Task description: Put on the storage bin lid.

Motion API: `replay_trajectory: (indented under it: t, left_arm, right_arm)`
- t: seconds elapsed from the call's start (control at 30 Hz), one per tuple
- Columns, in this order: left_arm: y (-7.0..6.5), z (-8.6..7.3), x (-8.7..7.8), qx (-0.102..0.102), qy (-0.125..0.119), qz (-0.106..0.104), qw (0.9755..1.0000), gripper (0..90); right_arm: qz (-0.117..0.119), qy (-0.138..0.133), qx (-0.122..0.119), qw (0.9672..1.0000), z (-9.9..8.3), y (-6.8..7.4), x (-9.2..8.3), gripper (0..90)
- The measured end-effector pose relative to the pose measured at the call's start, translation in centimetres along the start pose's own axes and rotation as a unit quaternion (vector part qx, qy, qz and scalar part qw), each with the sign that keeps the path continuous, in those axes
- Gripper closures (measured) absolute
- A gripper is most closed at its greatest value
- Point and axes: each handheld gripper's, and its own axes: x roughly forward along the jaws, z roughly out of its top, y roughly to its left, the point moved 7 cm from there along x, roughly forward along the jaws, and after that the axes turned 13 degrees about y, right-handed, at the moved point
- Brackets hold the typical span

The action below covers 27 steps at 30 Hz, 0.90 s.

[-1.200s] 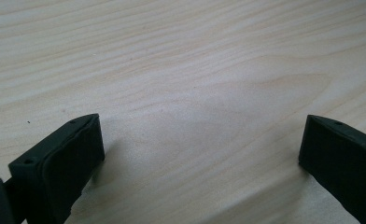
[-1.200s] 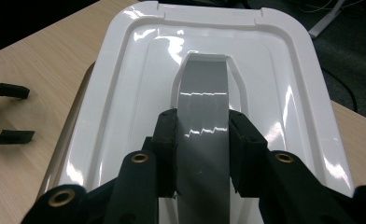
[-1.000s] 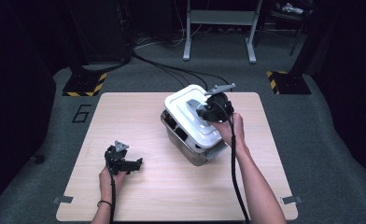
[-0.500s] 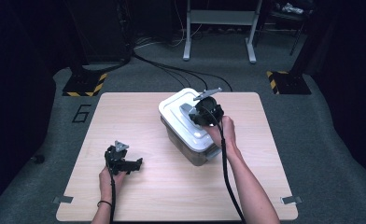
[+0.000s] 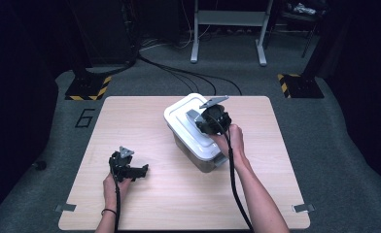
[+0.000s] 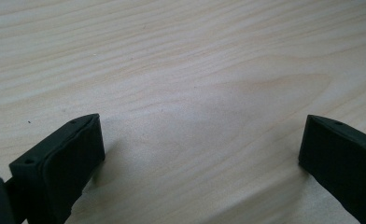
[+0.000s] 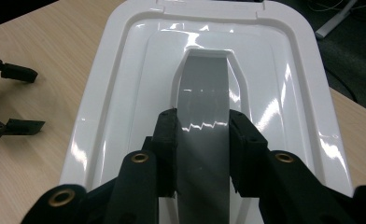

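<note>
A clear storage box (image 5: 204, 158) with a white lid (image 5: 182, 116) stands on the wooden table (image 5: 130, 121), right of centre. My right gripper (image 5: 209, 119) is over the lid, shut on the grey handle (image 7: 204, 88) that runs down the middle of the white lid (image 7: 125, 93). In the right gripper view the right gripper (image 7: 202, 116) has one jaw on each side of that handle. My left gripper (image 5: 140, 172) rests low at the table's front left, open. In the left gripper view the left gripper (image 6: 202, 135) has bare wood (image 6: 172, 56) between its wide-apart jaws.
Black cables (image 5: 179, 73) run across the grey floor behind the table. Yellow-and-black striped bases (image 5: 86, 90) sit at the back left and back right, and a metal stand (image 5: 227, 29) is behind. The number 6 (image 5: 84, 118) is marked on the floor at the table's left.
The right gripper has moved a little to the left with the box's handle in it, and the box has shifted with it. The left gripper has stayed put.
</note>
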Motion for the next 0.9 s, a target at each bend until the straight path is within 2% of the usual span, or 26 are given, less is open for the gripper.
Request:
replay_trajectory:
  t: [0.27,0.33,0.4,0.43,0.6,0.67,0.73,0.77,0.8,0.83,0.9]
  left_arm:
    - [0.1,0.0,0.0,0.006,0.002,0.003,1.0,0.0]
    - [0.1,0.0,-0.1,0.003,0.003,0.002,1.0,0.0]
    - [0.1,0.1,0.0,0.003,-0.002,0.005,1.0,0.0]
    - [0.1,0.0,-0.1,0.004,0.004,0.002,1.0,0.0]
    - [0.0,0.0,0.0,-0.001,-0.002,0.002,1.0,0.0]
    - [0.1,0.0,0.0,0.004,0.002,0.003,1.0,0.0]
    - [0.0,0.0,0.0,-0.001,-0.002,0.002,1.0,0.0]
    - [0.0,0.0,0.0,-0.001,-0.002,0.002,1.0,0.0]
    - [0.0,0.0,0.0,-0.001,-0.002,0.002,1.0,0.0]
    - [0.0,0.1,0.0,-0.001,-0.002,0.002,1.0,0.0]
    - [0.0,0.0,0.0,-0.001,-0.001,0.001,1.0,0.0]
  right_arm:
    - [-0.001,-0.004,0.004,1.0,-0.6,0.0,-0.2,66.7]
    - [-0.008,-0.001,-0.004,1.0,-1.0,0.0,-0.1,66.7]
    - [-0.006,-0.004,0.006,1.0,-1.3,0.0,-0.1,66.7]
    - [-0.005,-0.01,0.003,0.9999,-1.2,-0.1,0.0,66.7]
    - [0.0,-0.001,0.009,1.0,-1.3,0.0,-0.1,66.3]
    - [-0.002,-0.004,-0.001,1.0,-1.1,-0.2,-0.1,65.6]
    - [-0.004,-0.003,0.002,1.0,-1.2,-0.2,-0.2,63.3]
    - [-0.008,-0.005,-0.001,1.0,-1.1,-0.3,-0.2,57.7]
    - [-0.008,-0.001,0.01,0.9999,-1.2,-0.3,-0.2,55.6]
    - [-0.008,-0.003,0.007,0.9999,-1.1,-0.4,-0.3,54.5]
    - [-0.011,0.001,0.016,0.9998,-1.3,-0.5,-0.6,44.5]
